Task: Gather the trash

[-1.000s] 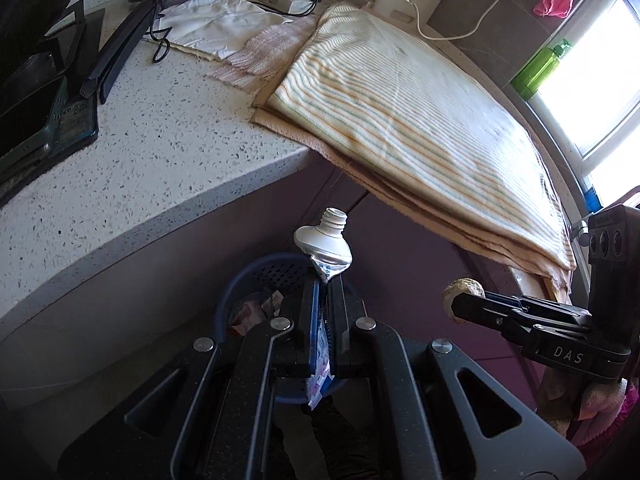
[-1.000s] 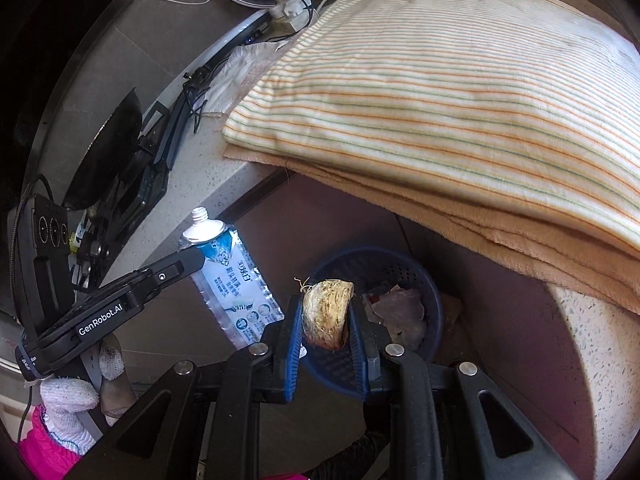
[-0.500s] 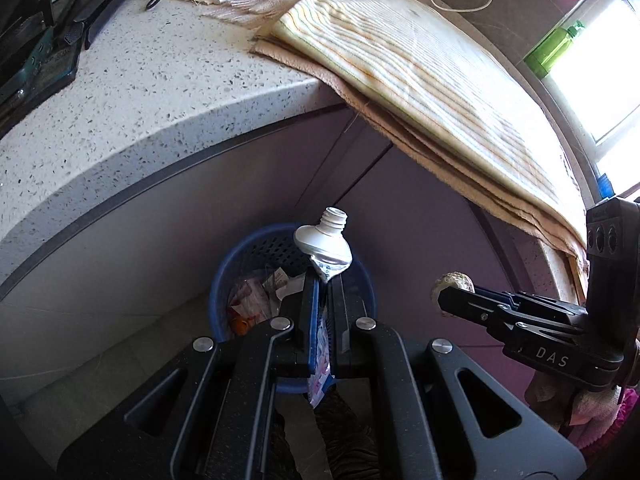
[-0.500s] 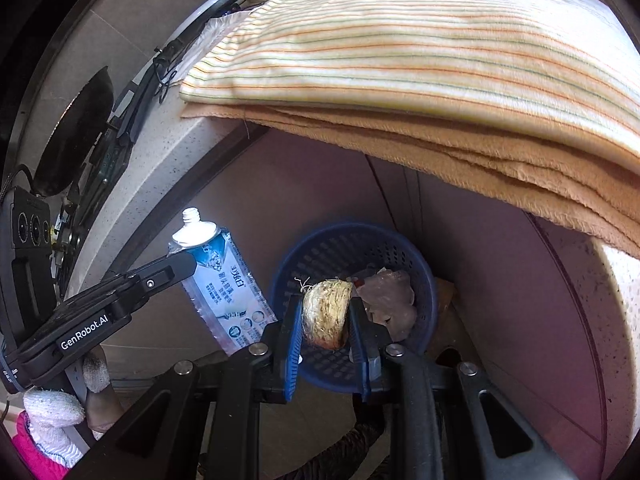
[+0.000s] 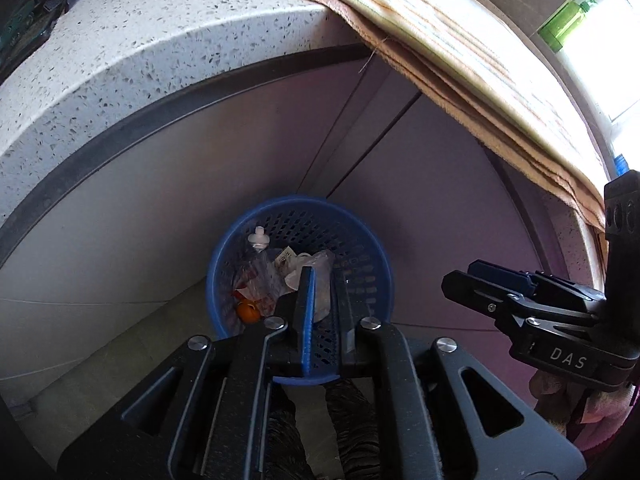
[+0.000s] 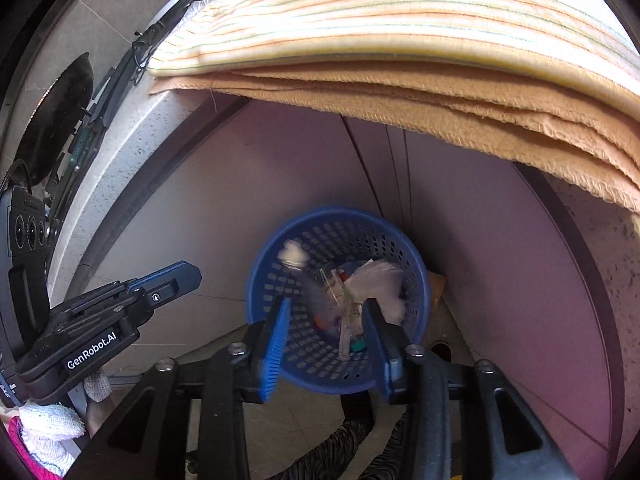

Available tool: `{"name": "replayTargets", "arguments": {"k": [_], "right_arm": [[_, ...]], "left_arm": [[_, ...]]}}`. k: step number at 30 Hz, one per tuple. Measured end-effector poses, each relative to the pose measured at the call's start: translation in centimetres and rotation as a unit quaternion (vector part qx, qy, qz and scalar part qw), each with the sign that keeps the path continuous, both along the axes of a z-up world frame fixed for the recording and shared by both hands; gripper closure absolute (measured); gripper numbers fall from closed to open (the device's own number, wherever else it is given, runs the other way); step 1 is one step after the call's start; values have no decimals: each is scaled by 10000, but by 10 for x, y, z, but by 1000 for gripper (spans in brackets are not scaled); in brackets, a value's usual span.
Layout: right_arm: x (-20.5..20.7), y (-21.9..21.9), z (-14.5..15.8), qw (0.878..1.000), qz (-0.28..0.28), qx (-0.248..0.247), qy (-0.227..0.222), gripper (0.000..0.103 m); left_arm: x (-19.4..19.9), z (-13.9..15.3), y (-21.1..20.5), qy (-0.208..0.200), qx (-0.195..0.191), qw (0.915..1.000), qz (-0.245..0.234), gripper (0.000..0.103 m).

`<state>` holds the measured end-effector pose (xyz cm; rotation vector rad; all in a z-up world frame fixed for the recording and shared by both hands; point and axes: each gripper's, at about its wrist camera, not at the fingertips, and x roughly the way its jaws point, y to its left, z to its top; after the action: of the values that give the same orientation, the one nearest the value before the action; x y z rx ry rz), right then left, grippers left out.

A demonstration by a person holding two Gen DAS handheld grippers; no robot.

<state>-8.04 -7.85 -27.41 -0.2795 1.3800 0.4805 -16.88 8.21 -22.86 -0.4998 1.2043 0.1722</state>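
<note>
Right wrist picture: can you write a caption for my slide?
Right gripper open and empty above the blue basket of trash on the floor, with the left gripper beside it.

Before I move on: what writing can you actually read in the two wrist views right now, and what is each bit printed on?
"DAS": white letters on the side of the right gripper, in the left wrist view.
"GenRobot.AI": white letters on the side of the left gripper, in the right wrist view.
Scrap of printed packaging in the blue basket: print too small to read.
Nothing else legible.
</note>
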Motion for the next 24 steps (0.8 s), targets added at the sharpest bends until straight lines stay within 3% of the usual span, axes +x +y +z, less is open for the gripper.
{"name": "replayTargets", "arguments": {"k": [2, 3, 12, 16, 24], "right_arm": [[1, 1, -1, 10000, -17, -57, -60, 42], [0, 0, -1, 9999, -28, -70, -76, 39], [0, -1, 2, 9999, -94, -99, -77, 33], [-2, -3, 15, 9999, -49, -35, -144, 28], [-7, -4, 43, 9995, 48, 162, -270, 22]], "left_arm": [[3, -3, 0, 66, 80, 9999, 0, 67], [2, -4, 0, 82, 117, 9999, 28, 64], [-9, -4, -1, 167, 199, 9996, 51, 60], [-11, 6, 0, 71, 285, 9995, 77, 45], [-11, 29, -2, 75, 448, 9990, 7, 40]]}}
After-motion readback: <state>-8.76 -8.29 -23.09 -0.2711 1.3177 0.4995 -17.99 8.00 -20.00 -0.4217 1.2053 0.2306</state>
